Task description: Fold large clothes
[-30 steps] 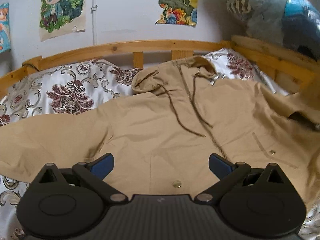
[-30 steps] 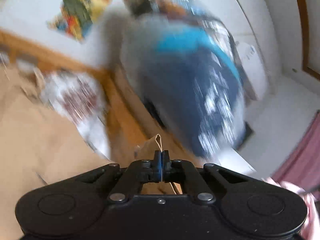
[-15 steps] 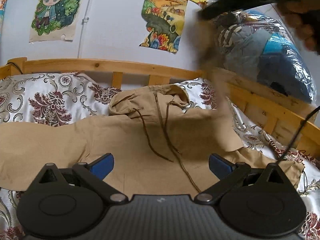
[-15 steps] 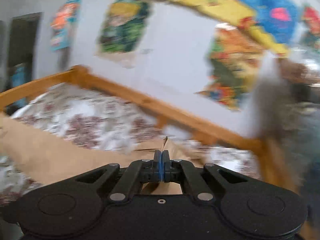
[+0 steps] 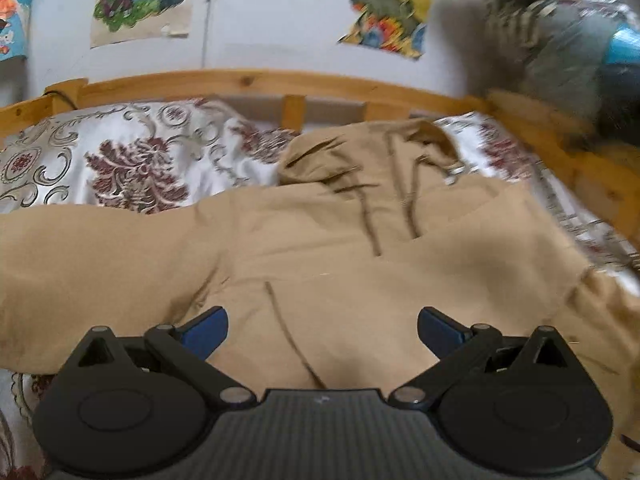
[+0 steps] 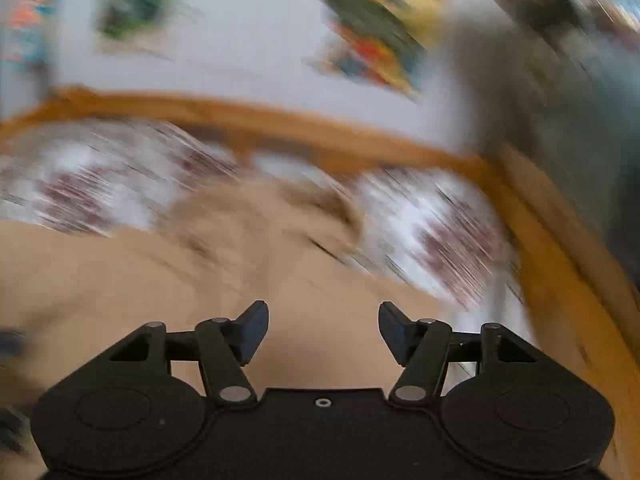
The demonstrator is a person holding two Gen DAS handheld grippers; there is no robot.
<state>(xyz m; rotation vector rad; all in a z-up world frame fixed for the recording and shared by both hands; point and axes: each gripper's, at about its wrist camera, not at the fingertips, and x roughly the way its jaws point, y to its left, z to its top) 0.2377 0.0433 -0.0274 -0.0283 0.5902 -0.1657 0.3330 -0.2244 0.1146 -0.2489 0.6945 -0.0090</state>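
A tan hooded jacket (image 5: 320,240) lies spread on the bed, hood toward the headboard, drawstrings down its front. Its right sleeve is folded across the chest, and its left sleeve stretches out to the left. My left gripper (image 5: 322,330) is open and empty, just above the jacket's lower front. My right gripper (image 6: 323,332) is open and empty above the jacket (image 6: 160,280), in a view heavily blurred by motion.
A floral white-and-maroon bedspread (image 5: 100,160) covers the bed. A wooden headboard rail (image 5: 280,84) runs along the back and a side rail (image 5: 580,160) on the right. Bagged clothes (image 5: 580,40) are piled at the upper right. Posters hang on the wall.
My right gripper was shut on the jacket's sleeve and carried it leftward; it has now opened and let go. The sleeve now lies folded across the jacket's chest. The left gripper stayed open.
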